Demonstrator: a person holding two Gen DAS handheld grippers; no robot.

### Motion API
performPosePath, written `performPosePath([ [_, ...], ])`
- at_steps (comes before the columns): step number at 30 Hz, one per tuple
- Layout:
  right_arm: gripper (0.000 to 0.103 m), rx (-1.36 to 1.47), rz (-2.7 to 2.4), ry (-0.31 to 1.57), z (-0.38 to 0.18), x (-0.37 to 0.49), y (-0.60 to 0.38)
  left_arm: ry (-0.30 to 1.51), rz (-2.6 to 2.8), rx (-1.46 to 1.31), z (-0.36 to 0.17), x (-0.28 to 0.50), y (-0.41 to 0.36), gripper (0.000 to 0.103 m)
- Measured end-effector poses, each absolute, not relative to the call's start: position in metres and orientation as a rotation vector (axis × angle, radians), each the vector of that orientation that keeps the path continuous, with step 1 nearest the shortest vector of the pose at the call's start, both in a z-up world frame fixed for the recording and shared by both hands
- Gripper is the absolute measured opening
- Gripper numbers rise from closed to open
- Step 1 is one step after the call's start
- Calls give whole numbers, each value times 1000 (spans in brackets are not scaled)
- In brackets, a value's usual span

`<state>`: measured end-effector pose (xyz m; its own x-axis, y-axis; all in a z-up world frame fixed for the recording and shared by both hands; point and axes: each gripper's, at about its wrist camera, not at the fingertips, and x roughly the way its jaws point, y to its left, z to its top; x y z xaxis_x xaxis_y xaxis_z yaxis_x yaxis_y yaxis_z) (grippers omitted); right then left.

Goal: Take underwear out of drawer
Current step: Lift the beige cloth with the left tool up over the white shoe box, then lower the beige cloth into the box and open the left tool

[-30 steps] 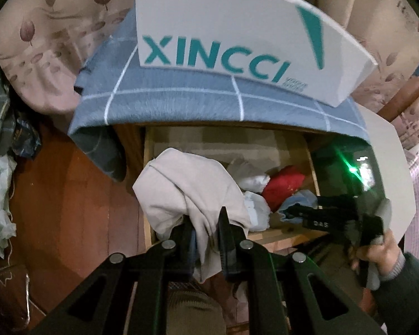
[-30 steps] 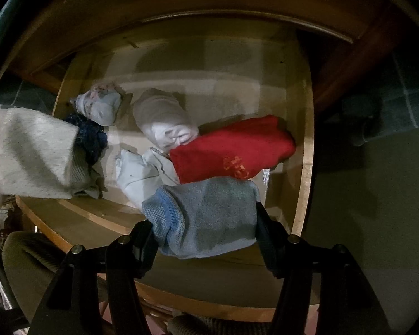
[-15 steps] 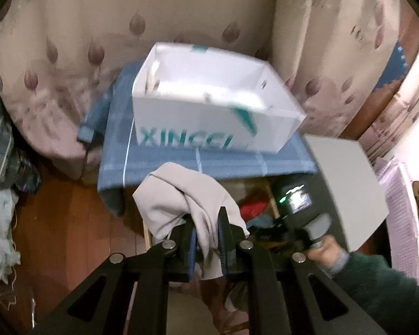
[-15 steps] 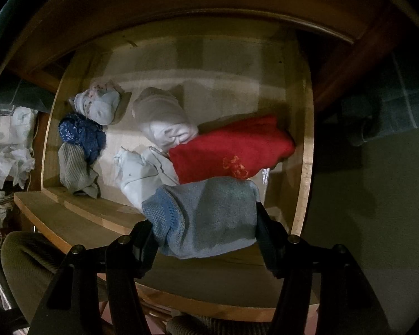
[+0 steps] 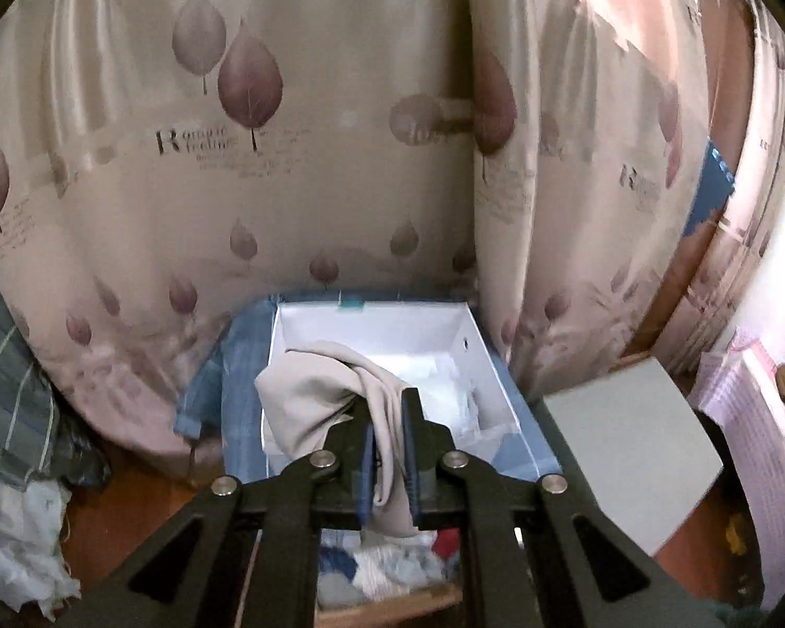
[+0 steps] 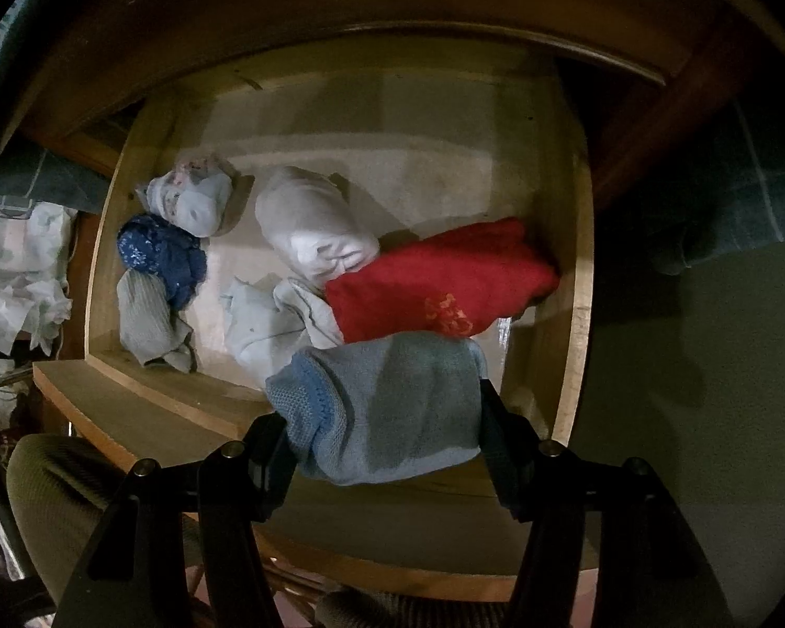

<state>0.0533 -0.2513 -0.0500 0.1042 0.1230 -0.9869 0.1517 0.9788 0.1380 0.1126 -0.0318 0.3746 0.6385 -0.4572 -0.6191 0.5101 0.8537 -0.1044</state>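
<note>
My left gripper (image 5: 390, 452) is shut on beige underwear (image 5: 319, 397) and holds it over the near edge of an open white box (image 5: 466, 329). My right gripper (image 6: 384, 429) is shut on a rolled grey-blue underwear (image 6: 387, 408), held above the front of the open wooden drawer (image 6: 578, 314). In the drawer lie a red piece (image 6: 445, 277), a white roll (image 6: 314, 230), a pale crumpled piece (image 6: 267, 324), a dark blue roll (image 6: 162, 256), a grey roll (image 6: 144, 319) and a whitish patterned roll (image 6: 193, 199). The drawer's contents also show below my left gripper (image 5: 387, 570).
The white box stands on a blue checked cloth (image 5: 240, 392) on top of the cabinet, against leaf-patterned curtains (image 5: 235, 157). A grey flat panel (image 5: 633, 450) lies to the right. White crumpled bags (image 5: 10, 539) lie on the floor at the left.
My left gripper has risen with the beige underwear from the drawer front up over the white box. My right gripper has stayed still, holding the grey-blue roll.
</note>
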Motion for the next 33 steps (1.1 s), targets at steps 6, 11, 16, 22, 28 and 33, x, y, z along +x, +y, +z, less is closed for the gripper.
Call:
performPosePath([
  [6,58,260,-18,1457,-49,53,-256,690,-505,101,365,178,-70,9],
  [11,58,290,-11,1454,-49,52,-259,749,-496,75,326,225,-88,9],
  [16,58,299,2,1455,-50,54,-259,796,-454,38,282,258,-90,9],
  [22,58,304,14,1461,-51,54,-259,886,-375,47,230,277,-79,9],
  [28,58,303,15,1460,-51,54,-259,966,-343,83,190,275,-72,9],
  [33,58,293,10,1465,-52,54,-258,1008,-328,108,171,267,-69,9],
])
